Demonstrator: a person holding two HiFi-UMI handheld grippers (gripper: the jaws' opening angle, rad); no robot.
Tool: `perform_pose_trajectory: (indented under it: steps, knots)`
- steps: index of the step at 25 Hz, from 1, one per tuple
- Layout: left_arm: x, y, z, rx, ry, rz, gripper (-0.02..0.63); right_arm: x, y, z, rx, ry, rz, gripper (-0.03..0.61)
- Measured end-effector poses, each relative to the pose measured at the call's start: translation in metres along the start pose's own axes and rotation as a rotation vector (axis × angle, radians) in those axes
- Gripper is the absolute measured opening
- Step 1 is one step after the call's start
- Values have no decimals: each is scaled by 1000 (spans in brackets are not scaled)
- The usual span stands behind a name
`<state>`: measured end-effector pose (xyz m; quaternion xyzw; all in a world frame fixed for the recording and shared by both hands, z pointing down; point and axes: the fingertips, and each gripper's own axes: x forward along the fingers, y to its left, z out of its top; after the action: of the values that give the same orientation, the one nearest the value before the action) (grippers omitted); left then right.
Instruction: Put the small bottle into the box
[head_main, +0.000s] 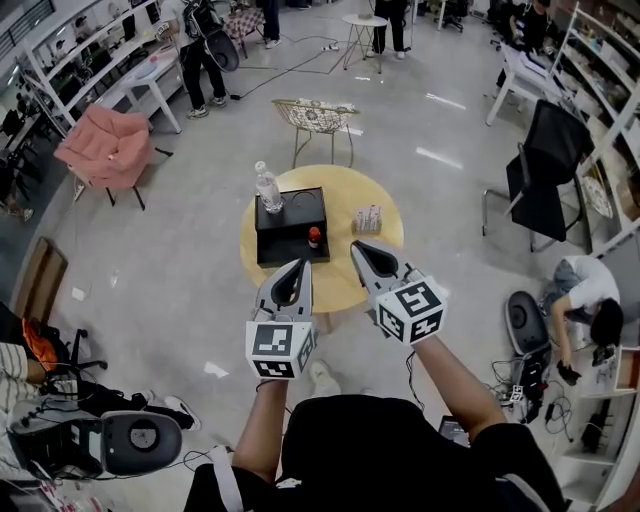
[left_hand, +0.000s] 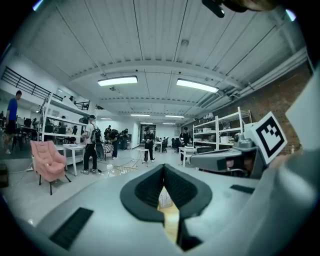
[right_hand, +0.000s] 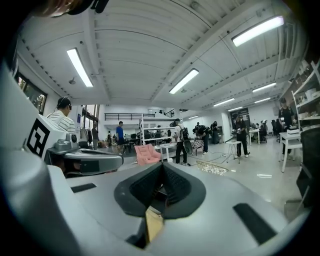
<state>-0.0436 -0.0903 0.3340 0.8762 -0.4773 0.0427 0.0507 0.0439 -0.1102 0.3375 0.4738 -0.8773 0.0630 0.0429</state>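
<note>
Red-capped small bottle (head_main: 314, 237) at black box (head_main: 285, 240) corner; left gripper (head_main: 299, 264), right gripper (head_main: 356, 246) hover short (fingers clenched, empty), probably staged for reaching.

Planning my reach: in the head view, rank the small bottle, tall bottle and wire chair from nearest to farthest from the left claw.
From the left claw:
1. Small bottle, at the box's near right.
2. Tall bottle, at its far left.
3. Wire chair, beyond the table.
</note>
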Motion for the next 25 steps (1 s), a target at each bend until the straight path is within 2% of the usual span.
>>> perform_pose_trajectory:
  steps: [10,25]
  knots:
    - [-36,-52,-1,40,-8,22,12,-55,11,-3,-6,-19,20,0]
    - [-82,-83,-7,49,-17,64,12,-98,40,-4,-29,-44,69,0]
